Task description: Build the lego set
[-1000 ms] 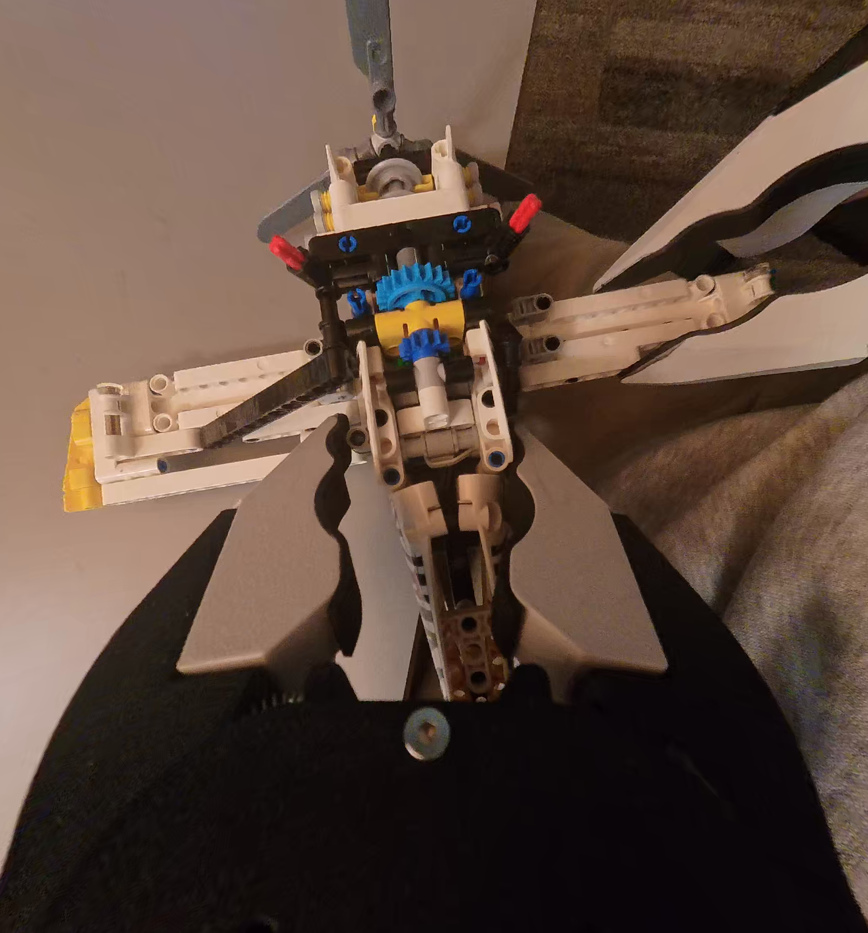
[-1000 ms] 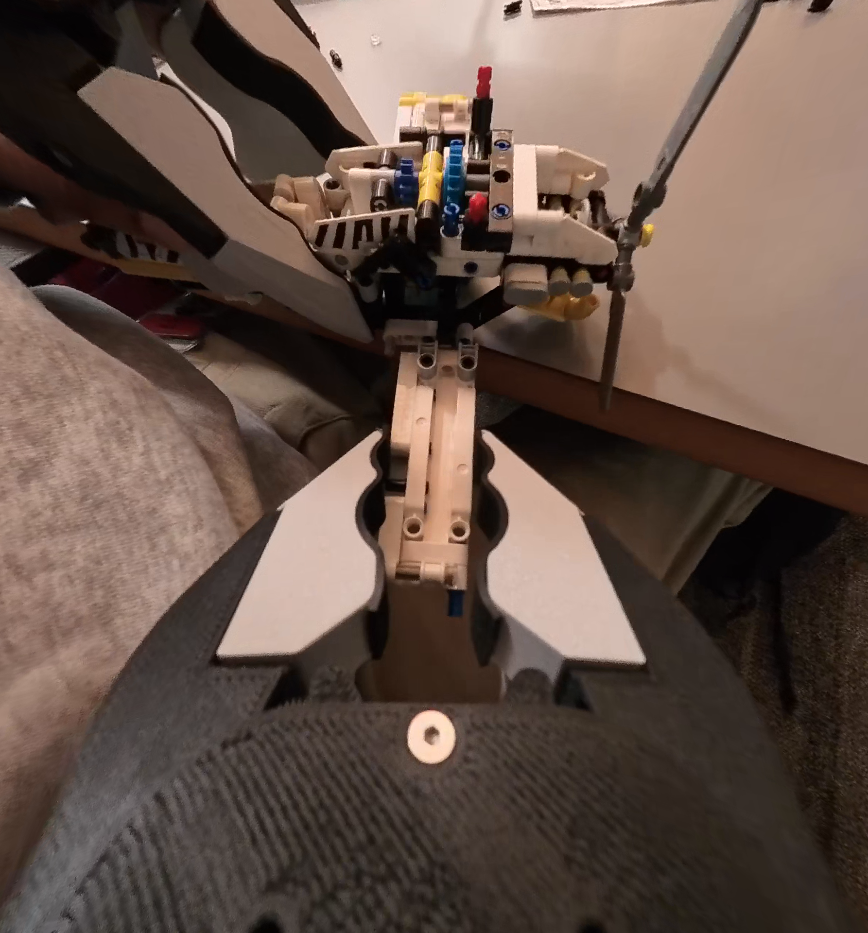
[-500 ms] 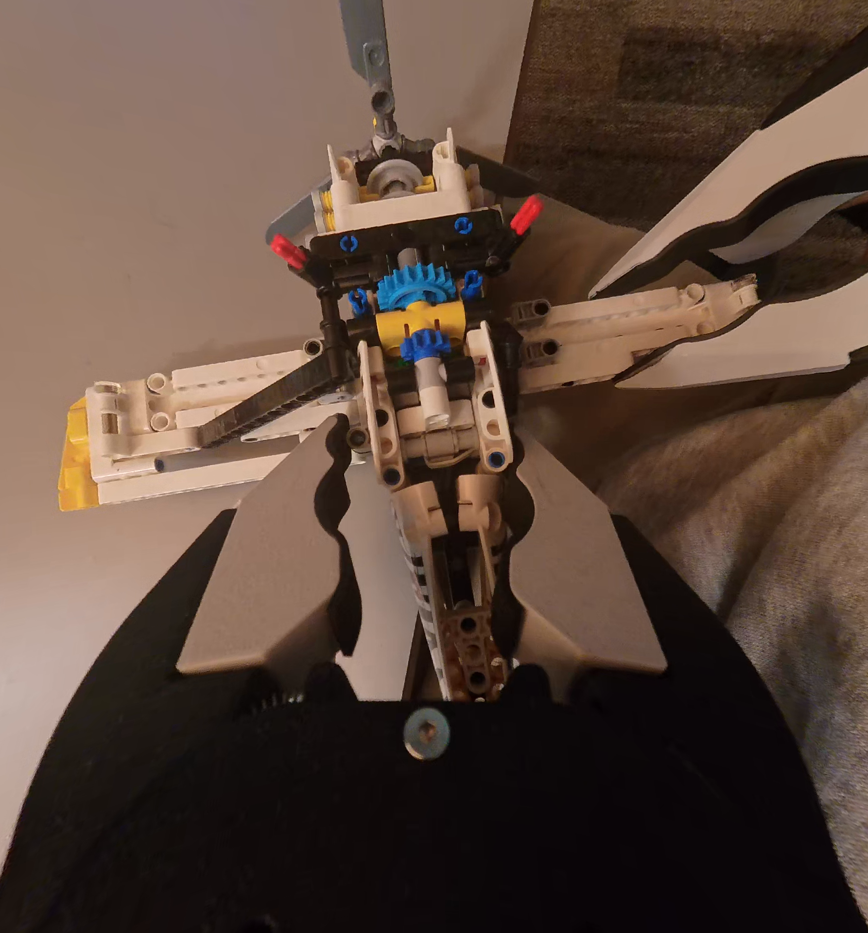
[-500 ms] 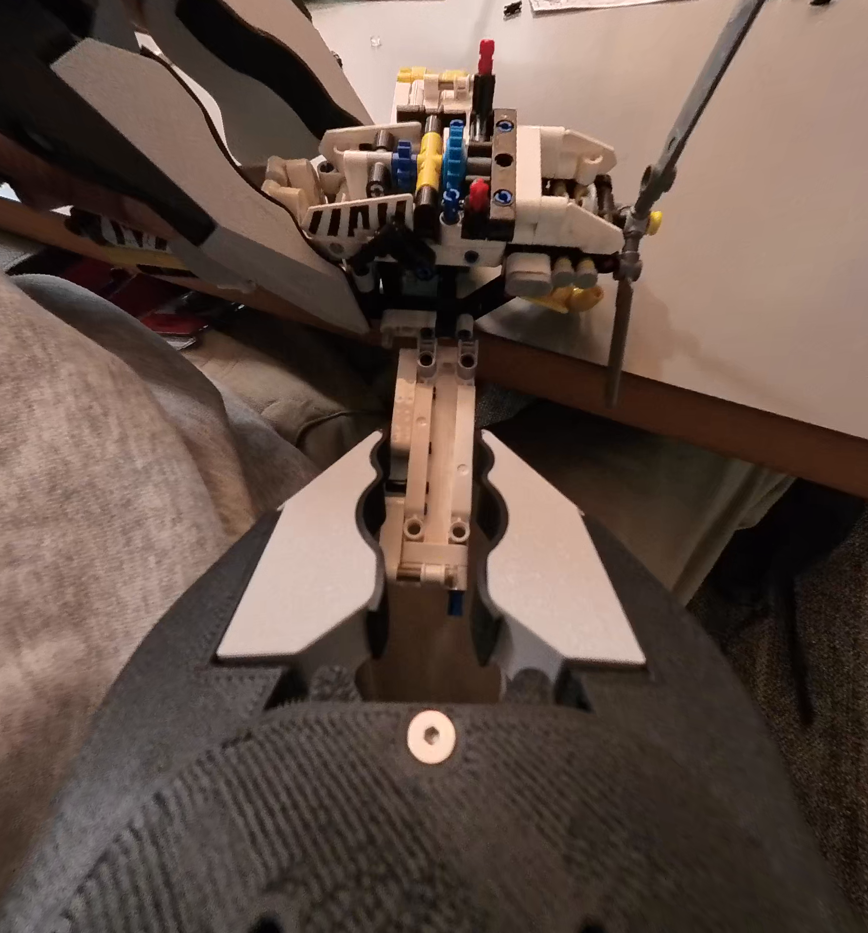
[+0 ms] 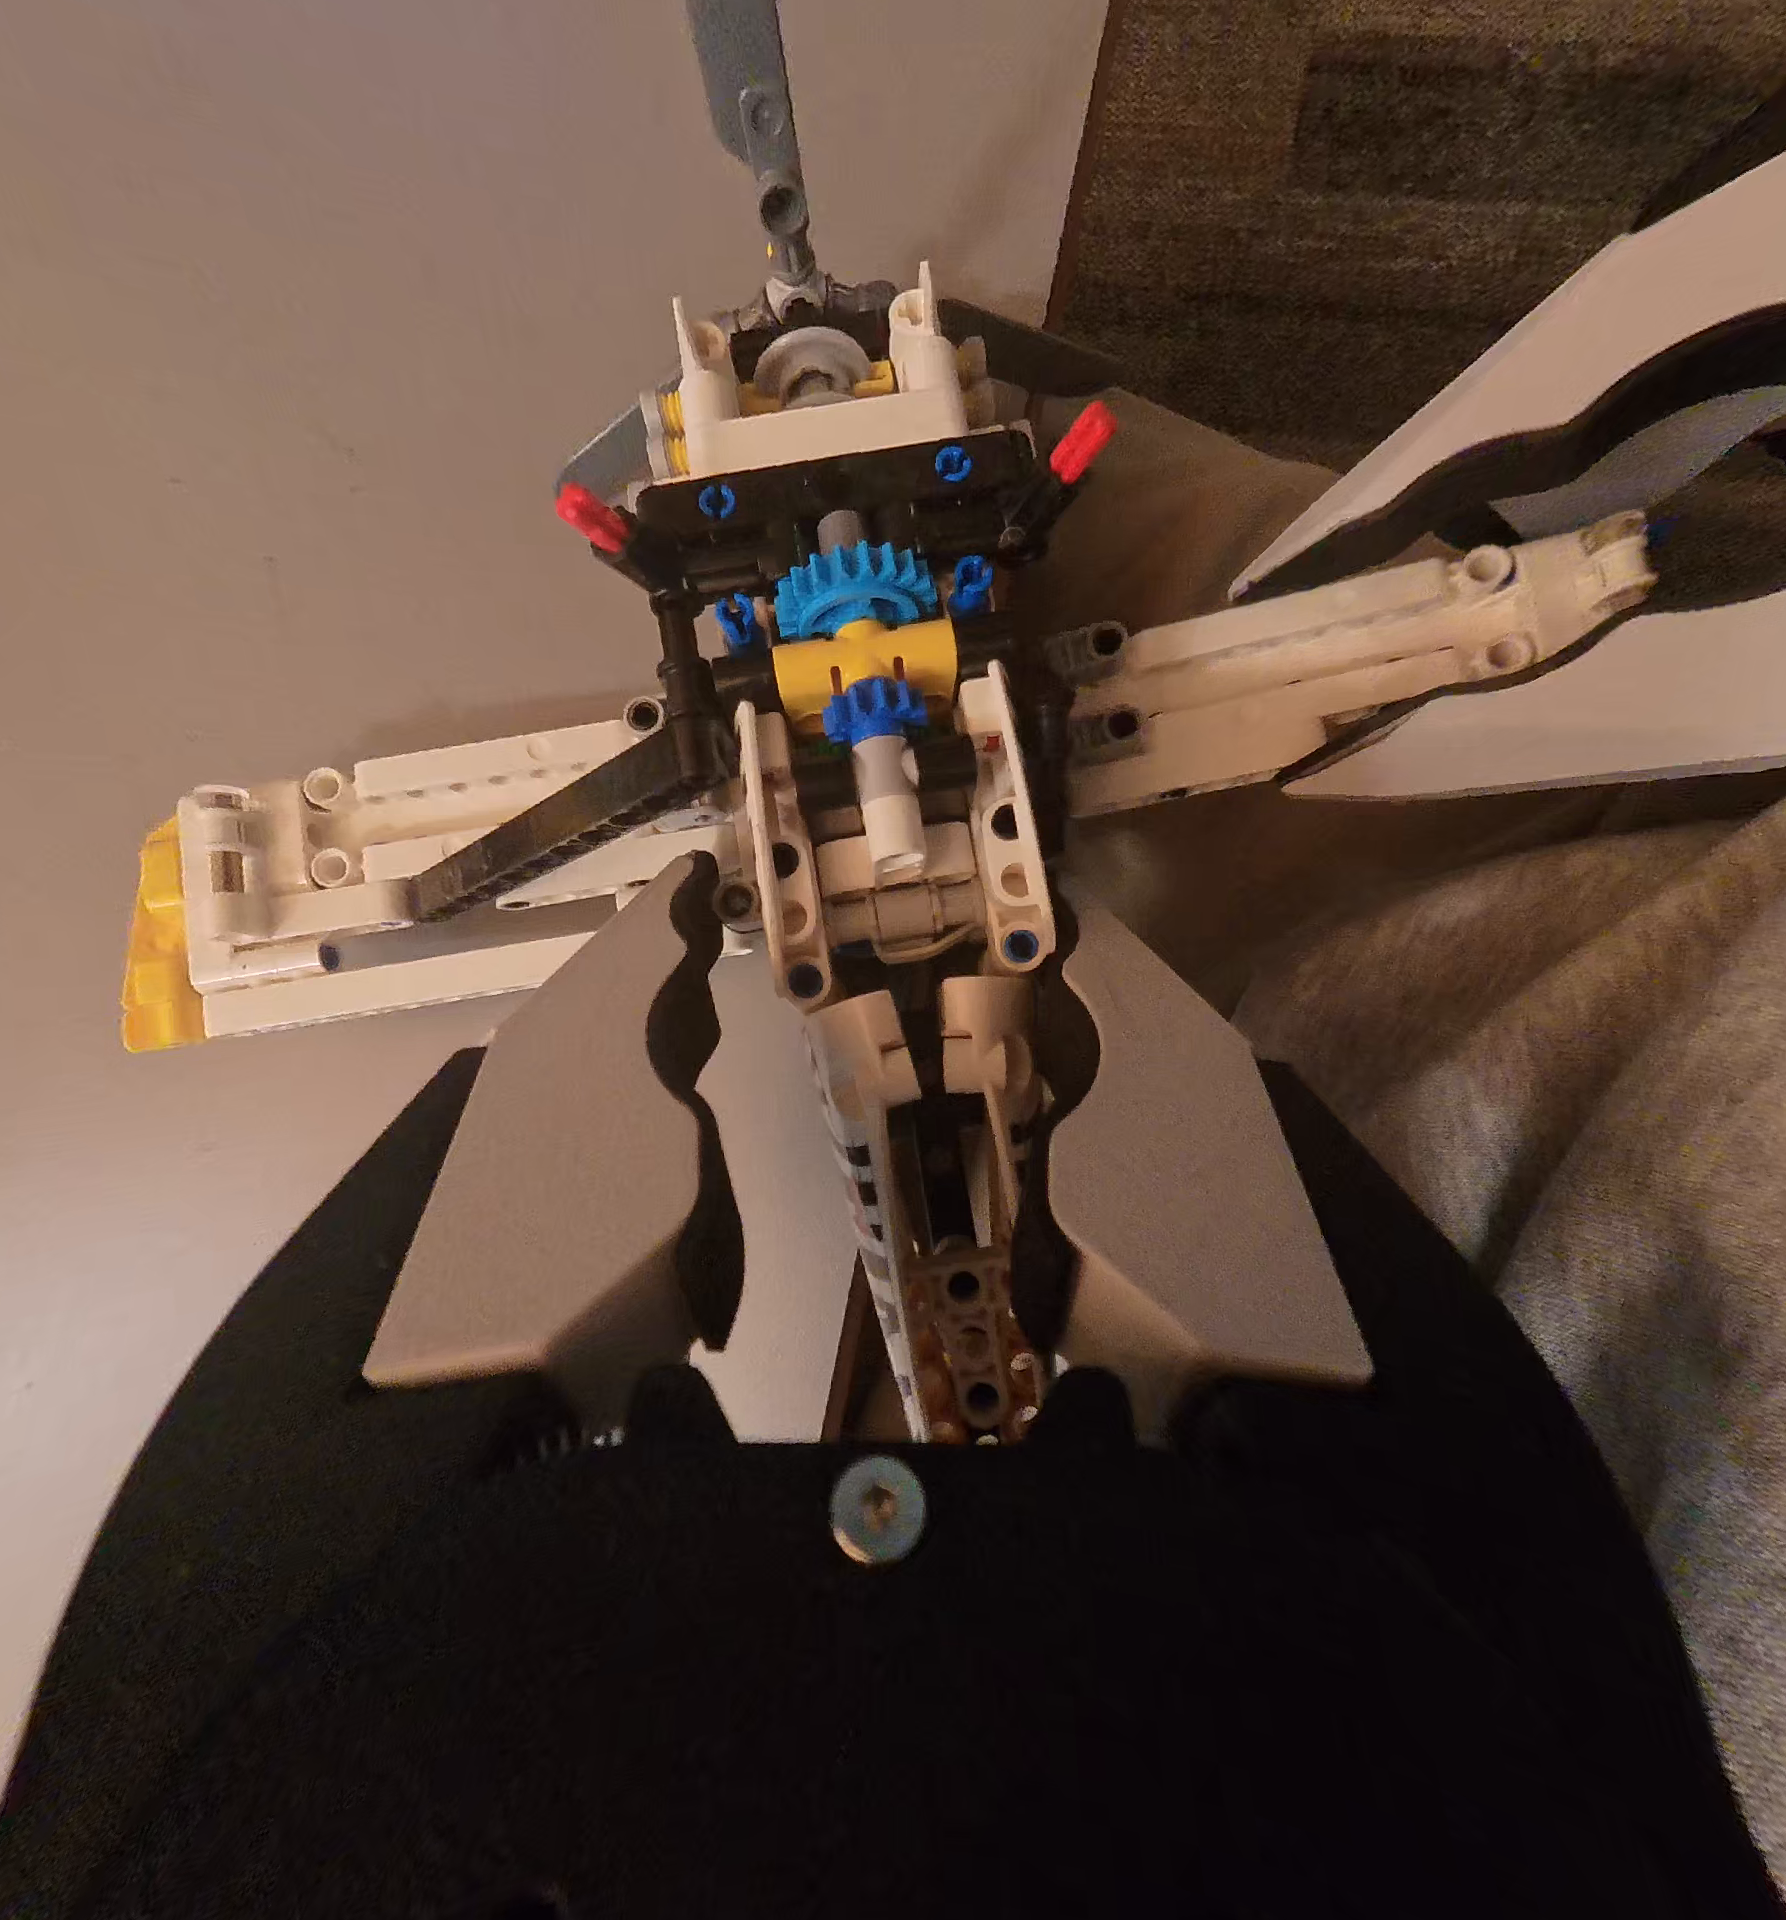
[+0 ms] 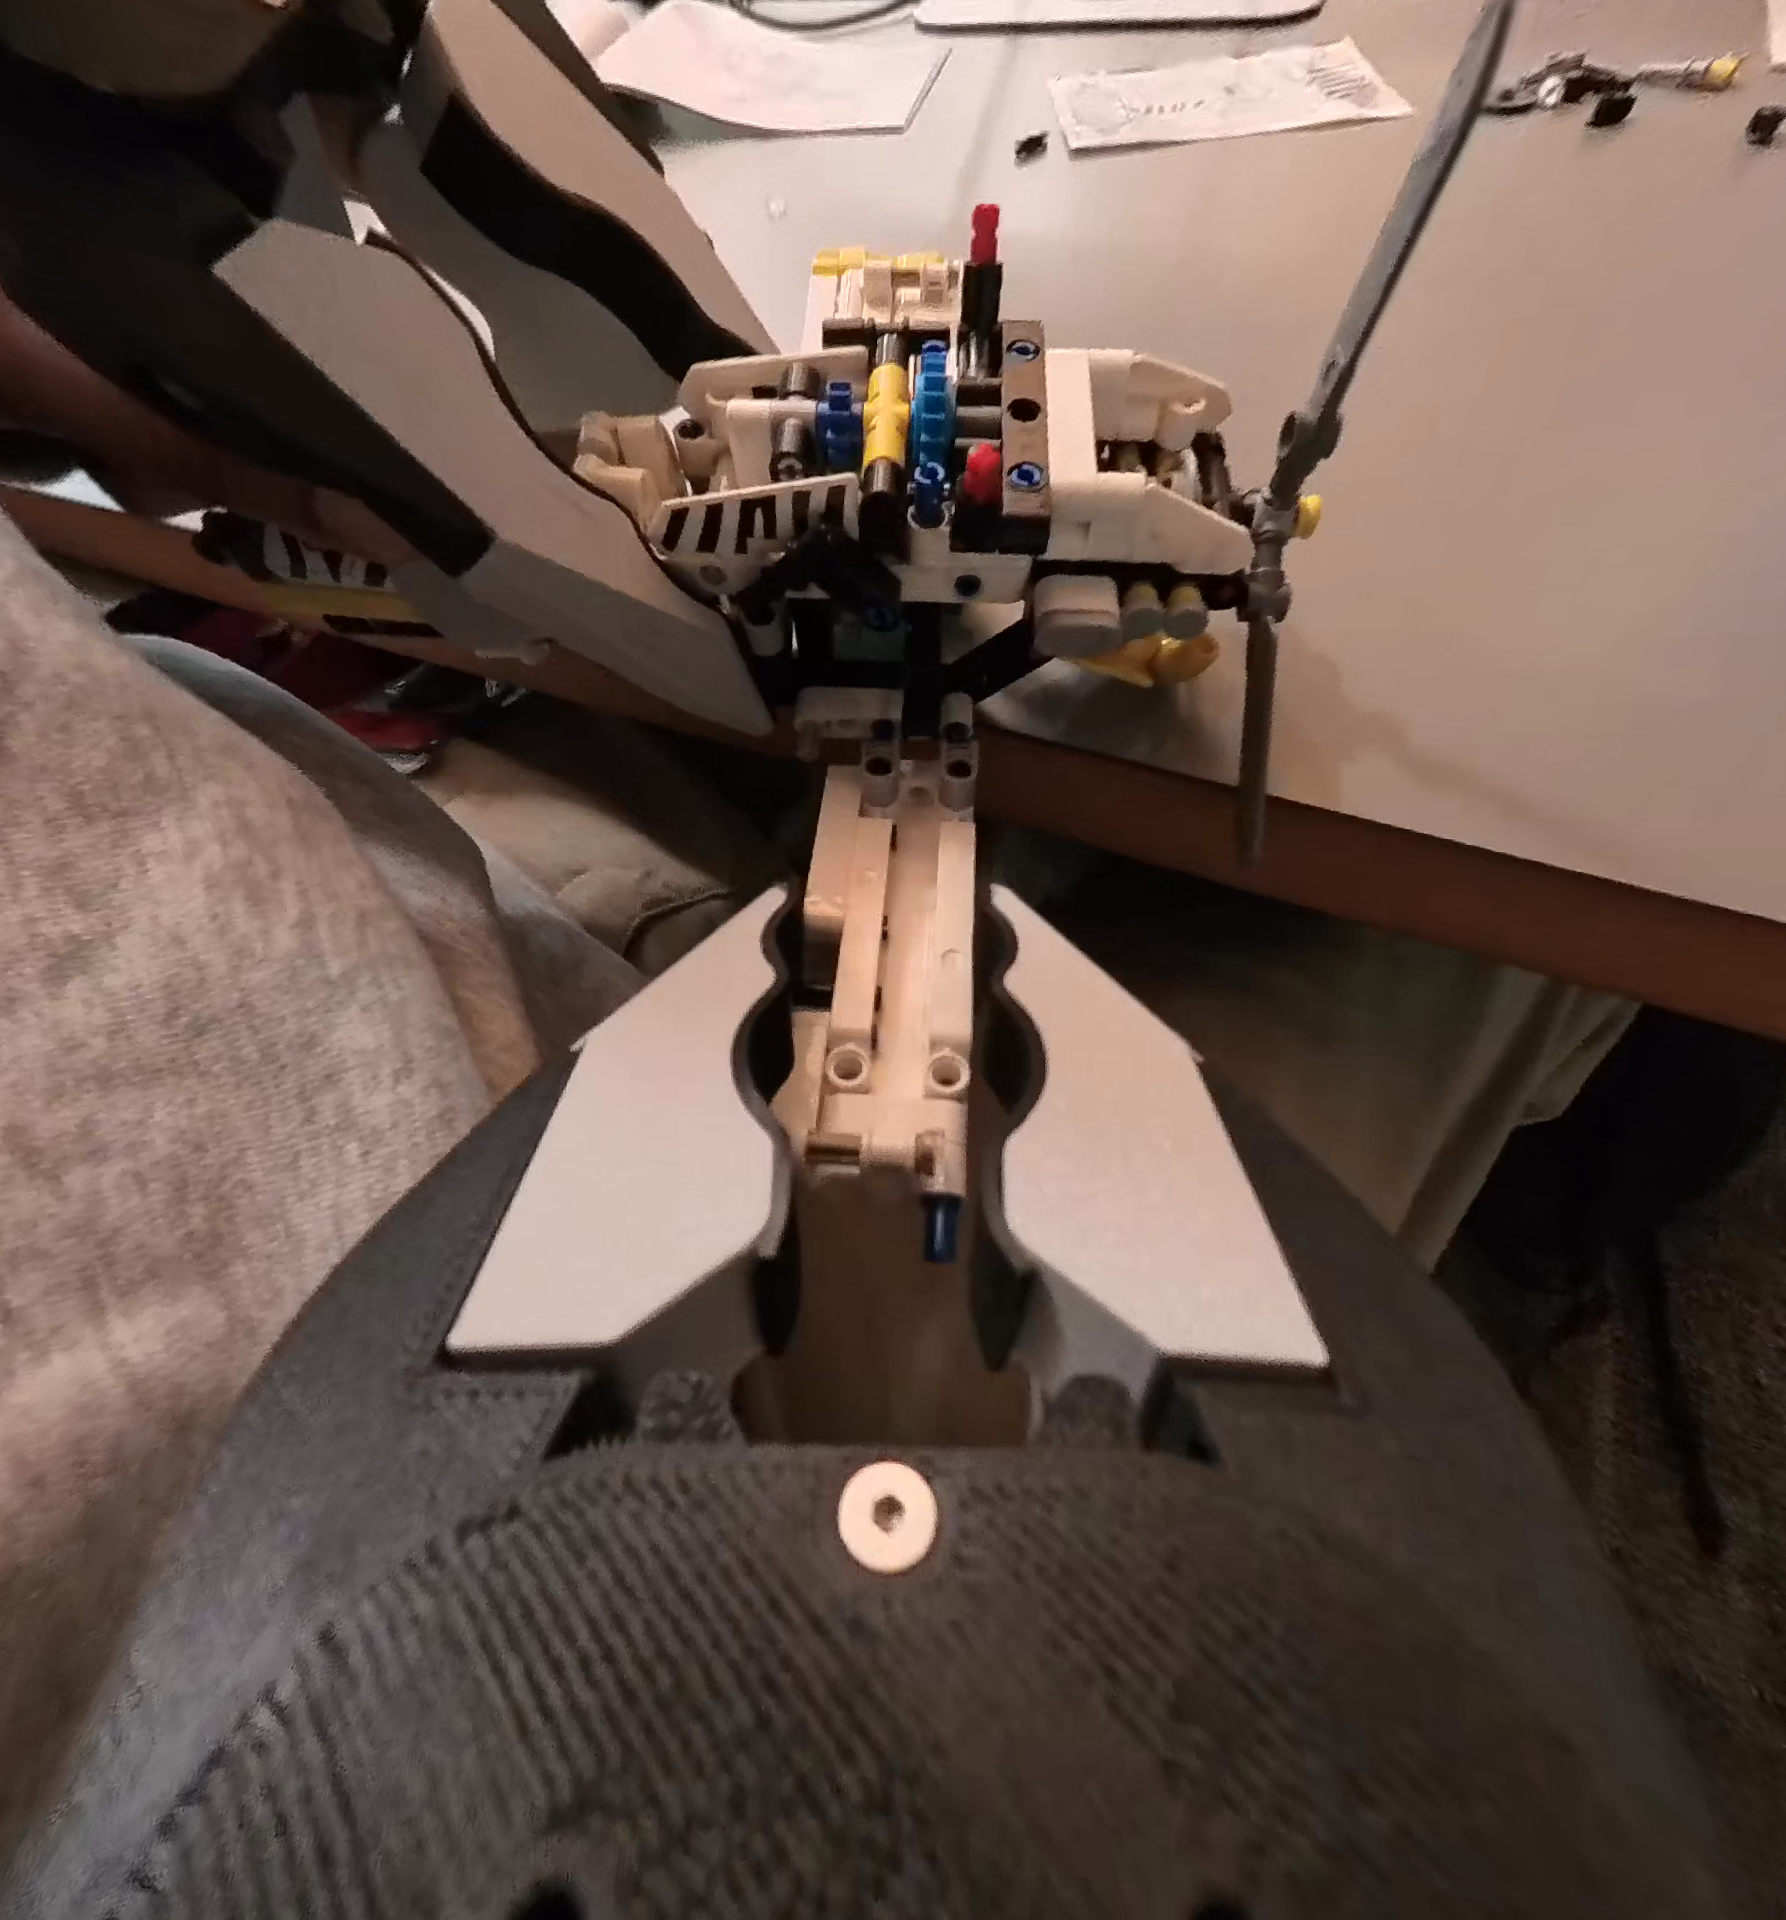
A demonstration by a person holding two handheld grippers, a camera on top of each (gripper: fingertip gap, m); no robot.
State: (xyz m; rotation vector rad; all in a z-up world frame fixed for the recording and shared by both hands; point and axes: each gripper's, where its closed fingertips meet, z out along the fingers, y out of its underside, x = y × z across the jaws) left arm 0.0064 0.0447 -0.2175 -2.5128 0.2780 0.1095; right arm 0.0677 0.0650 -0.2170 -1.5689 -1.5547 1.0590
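Observation:
A white lego plane model (image 5: pixel 847 665) with blue gears, a yellow block, red pins and a grey propeller (image 6: pixel 1388 239) is held in the air over the table edge. My left gripper (image 5: pixel 884 894) is shut on its fuselage, and the striped tail runs back between the fingers. My right gripper (image 6: pixel 889 904) is shut on the plane's right wing (image 6: pixel 899 997). In the left wrist view the right gripper (image 5: pixel 1273 686) clamps that wing's outer end. The other wing, with a yellow tip (image 5: pixel 156 935), hangs free over the table.
The pale table (image 6: pixel 1491 623) has a brown front edge. Sheets of paper (image 6: pixel 795 73) and small loose lego parts (image 6: pixel 1595 94) lie at its far side. A person's grey clothing (image 6: pixel 193 935) is at the left, and carpet (image 5: pixel 1388 156) lies below.
Both grips hold as before. The right wrist view now looks over more of the tabletop, so the model and grippers have risen a little. The wing has shifted slightly in the left wrist view.

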